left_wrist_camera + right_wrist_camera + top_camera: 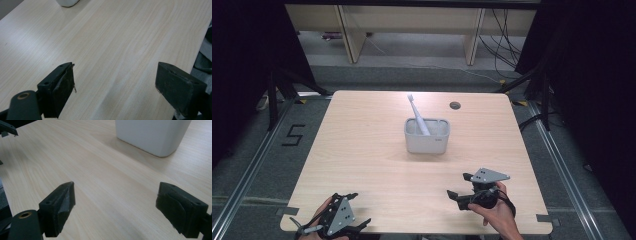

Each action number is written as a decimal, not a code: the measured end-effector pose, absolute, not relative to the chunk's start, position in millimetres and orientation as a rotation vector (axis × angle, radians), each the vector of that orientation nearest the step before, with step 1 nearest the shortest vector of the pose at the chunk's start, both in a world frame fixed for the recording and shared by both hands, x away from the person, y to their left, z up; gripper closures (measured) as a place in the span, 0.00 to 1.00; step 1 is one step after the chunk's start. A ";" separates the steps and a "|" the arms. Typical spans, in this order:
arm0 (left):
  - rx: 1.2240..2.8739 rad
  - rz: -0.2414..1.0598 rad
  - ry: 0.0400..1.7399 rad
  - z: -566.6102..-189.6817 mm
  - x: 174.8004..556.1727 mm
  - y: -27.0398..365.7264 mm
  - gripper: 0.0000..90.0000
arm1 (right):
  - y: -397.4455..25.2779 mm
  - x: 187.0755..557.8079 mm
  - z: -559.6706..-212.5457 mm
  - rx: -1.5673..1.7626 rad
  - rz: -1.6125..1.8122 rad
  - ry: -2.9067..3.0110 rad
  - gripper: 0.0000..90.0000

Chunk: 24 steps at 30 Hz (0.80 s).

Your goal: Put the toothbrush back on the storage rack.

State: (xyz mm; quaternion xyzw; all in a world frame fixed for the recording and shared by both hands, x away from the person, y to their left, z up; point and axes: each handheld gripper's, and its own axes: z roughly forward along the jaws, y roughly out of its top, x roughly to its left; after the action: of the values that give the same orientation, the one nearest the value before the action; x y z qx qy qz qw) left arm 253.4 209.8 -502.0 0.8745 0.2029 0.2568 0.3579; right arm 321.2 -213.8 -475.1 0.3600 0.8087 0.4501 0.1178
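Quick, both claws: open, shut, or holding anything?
Left claw: open, nothing between its jaws, over bare table.
Right claw: open, holding nothing, facing the white holder.

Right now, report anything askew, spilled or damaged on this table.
Nothing stands out. The white holder stands upright mid-table with the toothbrush leaning inside it, head up. No spill shows on the table. Left gripper and right gripper are open, apart from the holder.

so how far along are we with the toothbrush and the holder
Looks done: the toothbrush stands leaning in the white holder at mid-table. In hand: nothing; the left gripper and right gripper sit near the table's near edge, jaws wide apart and empty. Left: nothing obvious.
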 end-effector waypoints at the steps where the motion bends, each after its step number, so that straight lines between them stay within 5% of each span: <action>1: 2.254 0.663 0.521 -502.3 253.4 210.0 0.17 | -216.1 322.7 -476.2 1.004 1.316 2.353 0.18; 24: 2.274 0.664 0.506 -502.2 254.1 210.2 0.17 | -228.8 303.4 -485.4 1.056 1.301 2.374 0.18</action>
State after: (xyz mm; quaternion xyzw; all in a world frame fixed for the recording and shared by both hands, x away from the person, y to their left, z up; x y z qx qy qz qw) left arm 254.1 210.2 -502.2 0.8786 0.1956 0.2566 0.3520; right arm 303.4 -228.8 -485.4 0.3608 0.8113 0.4447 0.1178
